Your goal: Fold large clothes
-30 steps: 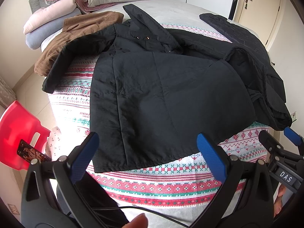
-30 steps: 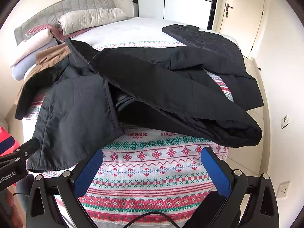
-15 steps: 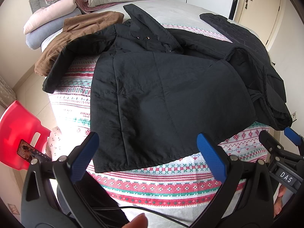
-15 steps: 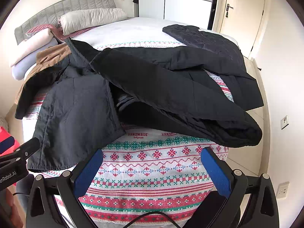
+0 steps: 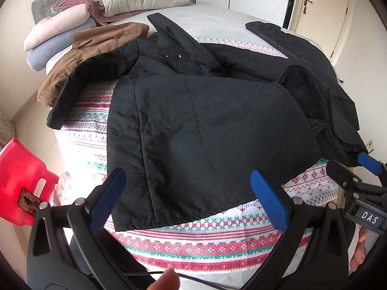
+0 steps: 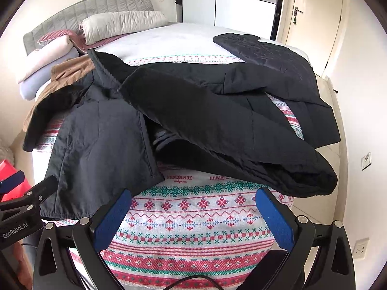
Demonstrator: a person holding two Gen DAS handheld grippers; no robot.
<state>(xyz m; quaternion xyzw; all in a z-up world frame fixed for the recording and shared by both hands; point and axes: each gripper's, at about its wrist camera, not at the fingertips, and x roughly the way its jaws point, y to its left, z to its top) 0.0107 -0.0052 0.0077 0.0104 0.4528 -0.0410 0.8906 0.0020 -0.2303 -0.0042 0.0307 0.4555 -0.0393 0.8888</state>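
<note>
In the left wrist view, a red chair [image 5: 20, 176] occupies the lower left edge. The left gripper [image 5: 187, 195] sits at bottom centre, fingers spread wide, holding nothing. The black coat [image 5: 193, 120] lies spread across the patterned blanket [image 5: 205, 244] on the bed, filling the centre. A brown garment [image 5: 96, 46] lies at upper left beside the pillows [image 5: 55, 36]. In the right wrist view, the right gripper [image 6: 193, 217] is likewise open and empty at bottom centre; the coat's sleeve [image 6: 241, 130] lies folded across centre right.

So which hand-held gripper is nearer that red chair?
Left. The left hand-held gripper hangs just beside the red chair; the right hand-held gripper is farther over.
</note>
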